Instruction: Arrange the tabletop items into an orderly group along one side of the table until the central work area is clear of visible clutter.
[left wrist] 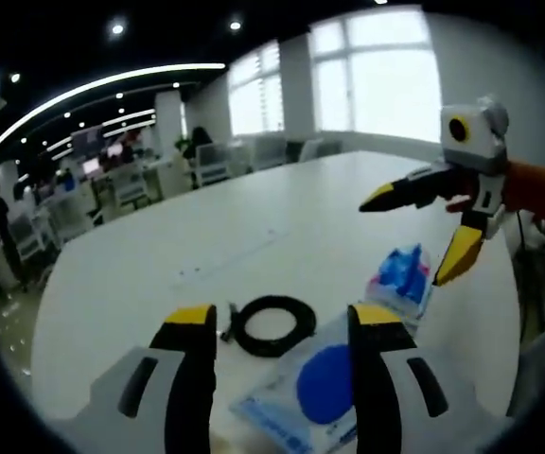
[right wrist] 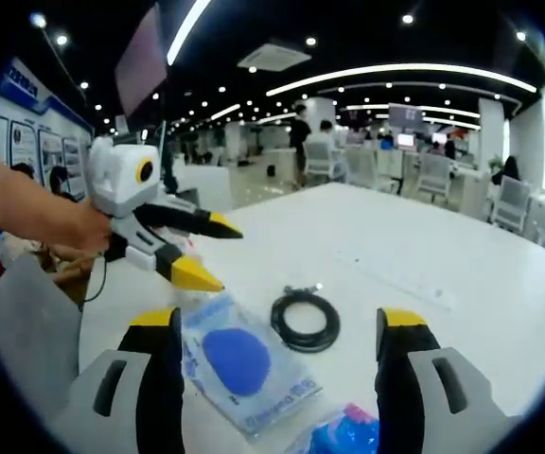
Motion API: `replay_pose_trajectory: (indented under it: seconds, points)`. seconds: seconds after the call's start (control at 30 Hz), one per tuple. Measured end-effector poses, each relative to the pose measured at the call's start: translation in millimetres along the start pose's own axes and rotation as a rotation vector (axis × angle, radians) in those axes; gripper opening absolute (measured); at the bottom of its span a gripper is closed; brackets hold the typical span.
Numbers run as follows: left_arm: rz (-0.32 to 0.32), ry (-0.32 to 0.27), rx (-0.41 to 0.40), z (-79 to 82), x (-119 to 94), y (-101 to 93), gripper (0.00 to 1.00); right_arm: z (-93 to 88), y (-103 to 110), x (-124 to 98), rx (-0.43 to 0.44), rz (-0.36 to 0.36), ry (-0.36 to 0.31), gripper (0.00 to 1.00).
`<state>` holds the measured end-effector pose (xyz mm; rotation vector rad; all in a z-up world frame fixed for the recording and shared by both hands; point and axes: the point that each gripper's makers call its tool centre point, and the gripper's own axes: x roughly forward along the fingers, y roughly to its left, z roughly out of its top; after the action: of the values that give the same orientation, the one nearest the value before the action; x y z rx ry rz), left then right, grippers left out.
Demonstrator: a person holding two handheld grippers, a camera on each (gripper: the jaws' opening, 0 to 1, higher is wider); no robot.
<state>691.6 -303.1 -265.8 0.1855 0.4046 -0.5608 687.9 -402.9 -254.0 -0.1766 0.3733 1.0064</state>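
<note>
In the left gripper view, the left gripper (left wrist: 282,331) rises from the bottom edge with its yellow-tipped jaws set wide apart and nothing between them. Just above and between the jaw tips, a coiled black cable (left wrist: 272,324) lies flat on the white table (left wrist: 282,227). Right of the coil, low in the frame, lies a clear packet with a blue disc (left wrist: 322,386), partly behind the right-hand jaw. Further right and a little higher sits a blue and white pouch (left wrist: 402,276), touching the packet's corner. At the upper right the right gripper (left wrist: 414,232) hangs above the table, jaws spread, holding nothing.

In the right gripper view, the left gripper (right wrist: 211,253) comes in from the upper left, held by a hand (right wrist: 81,227), its jaws parted and empty above the packet (right wrist: 244,364). The cable (right wrist: 306,320) lies at centre, just right of the packet. The pouch (right wrist: 343,430) shows at the bottom edge. The right gripper (right wrist: 280,326) stands wide open and empty at the bottom.
</note>
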Motion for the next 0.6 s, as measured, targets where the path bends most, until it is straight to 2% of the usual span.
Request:
replay_pose_trajectory:
  seconds: [0.13,0.4,0.6]
  points:
    - [0.012,0.021,-0.002,-3.1,12.8,8.5,0.50,0.0,-13.8,13.3,0.026,-0.025,-0.001,0.79]
    - [0.046,0.087,-0.002,-22.0,32.3,26.6,0.45,-15.3,-41.6,42.2,0.036,-0.096,0.058,0.70]
    - [0.046,0.096,-0.013,-26.6,42.6,34.1,0.40,-29.6,-51.4,61.1,0.040,-0.111,0.103,0.65]
